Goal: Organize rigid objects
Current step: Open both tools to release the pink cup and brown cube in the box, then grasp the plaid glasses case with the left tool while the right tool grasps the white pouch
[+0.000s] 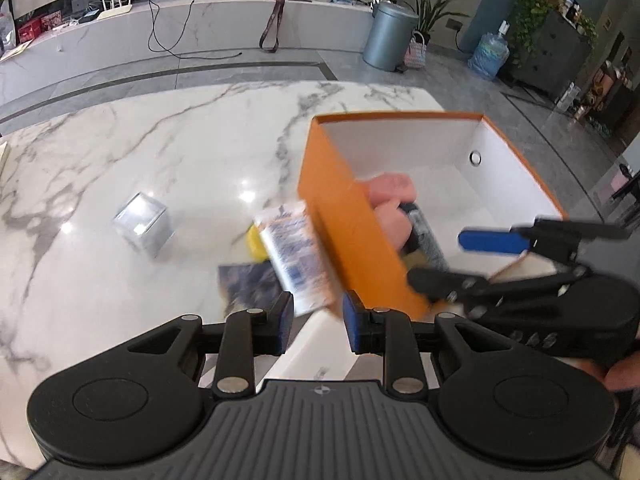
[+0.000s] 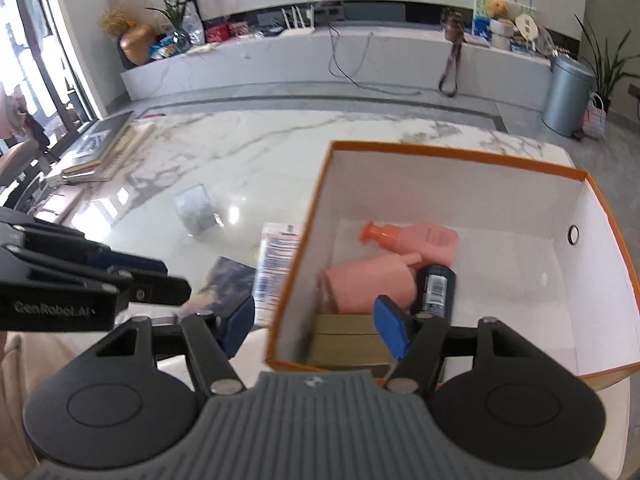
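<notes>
An orange cardboard box (image 2: 298,256) with smooth white inner walls stands open on the glossy, grey-veined marble counter (image 1: 168,152). Inside the box lie two rounded pink plastic bottles (image 2: 424,238), one with an orange pump neck, a dark cylindrical can (image 2: 436,286) with a barcode label beside them, and a flat tan carton (image 2: 348,342) against the box's near wall. A round metal eyelet (image 2: 573,235) sits in the box's right wall.

Just outside the box's left wall, touching it, lies a white rectangular pack (image 1: 298,256) printed in blue and orange; a yellow item (image 1: 255,242) shows at its far left edge and a dark glossy booklet (image 1: 250,282) lies flat to its left. Well left of the box stands a small clear, shiny cube (image 1: 141,226).

The left gripper (image 1: 318,320) is part open, its blue-padded jaws empty, the near end of the white pack lying between them without visible contact. The right gripper (image 2: 316,322) is wide and empty, its jaws straddling the box's near-left corner: one blue pad (image 2: 392,330) inside above the carton, the other outside. Motion blur softens the edges of the pack and the box.
</notes>
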### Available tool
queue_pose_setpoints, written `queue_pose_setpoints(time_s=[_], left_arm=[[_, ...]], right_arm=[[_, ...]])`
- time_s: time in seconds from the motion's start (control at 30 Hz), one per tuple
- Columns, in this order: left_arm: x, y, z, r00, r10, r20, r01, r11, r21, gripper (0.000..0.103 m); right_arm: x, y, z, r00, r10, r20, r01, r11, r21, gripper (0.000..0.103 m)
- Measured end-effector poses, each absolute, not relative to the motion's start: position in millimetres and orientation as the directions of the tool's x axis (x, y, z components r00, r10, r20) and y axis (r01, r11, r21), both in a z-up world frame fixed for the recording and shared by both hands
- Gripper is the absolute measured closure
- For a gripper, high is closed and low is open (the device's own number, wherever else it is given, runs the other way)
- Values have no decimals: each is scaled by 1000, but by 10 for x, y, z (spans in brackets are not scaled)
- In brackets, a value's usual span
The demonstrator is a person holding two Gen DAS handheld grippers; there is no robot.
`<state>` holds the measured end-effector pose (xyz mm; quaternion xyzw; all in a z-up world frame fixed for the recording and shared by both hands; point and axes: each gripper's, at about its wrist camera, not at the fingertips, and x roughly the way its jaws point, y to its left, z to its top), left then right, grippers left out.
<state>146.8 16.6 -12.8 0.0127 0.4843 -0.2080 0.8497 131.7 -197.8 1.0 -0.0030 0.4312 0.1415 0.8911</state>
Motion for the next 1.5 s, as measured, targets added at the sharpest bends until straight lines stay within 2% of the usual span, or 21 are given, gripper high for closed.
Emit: queue_pose_setpoints(time_s=[0.1, 0.33, 0.4, 0.77, 0.9, 1.07, 1.2, 1.37, 1.5], left_arm=[[1404, 275, -153, 439, -321, -839, 371, 915, -156, 72], [1312, 582, -215, 431, -251, -867, 346, 933, -98, 64], [1310, 628, -266, 418, -230, -879, 353, 933, -76, 56], [1330, 704, -774, 287, -94, -953, 544, 835, 81, 32], [1341, 673, -897, 211, -84, -974, 603, 795, 62, 29], [1416, 627, -1000, 222, -16, -975, 632, 764, 131, 28], [1514, 631, -1070, 200, -21, -980, 632, 767, 112, 28], [1575, 627, -1131, 178, -30, -984, 630, 771, 91, 29], [1650, 676, -1133, 166, -51, -985, 587, 807, 57, 26]], right_arm=[[1248, -1829, 38, 580, 282, -764, -300, 946, 122, 45], [1159, -1402, -38, 523, 330, -786, -380, 915, 131, 51], [1130, -1286, -101, 493, 340, -801, -392, 909, 145, 53], [1253, -981, -598, 184, 286, -940, -399, 896, 194, 55], [1322, -945, -710, 120, 244, -962, -417, 892, 174, 55], [1429, -901, -801, 106, 230, -967, -403, 899, 170, 54], [1498, -850, -822, 86, 241, -967, -384, 903, 191, 44], [1505, -830, -815, 102, 235, -967, -369, 911, 183, 44], [1489, -809, -816, 129, 241, -962, -364, 914, 180, 41]])
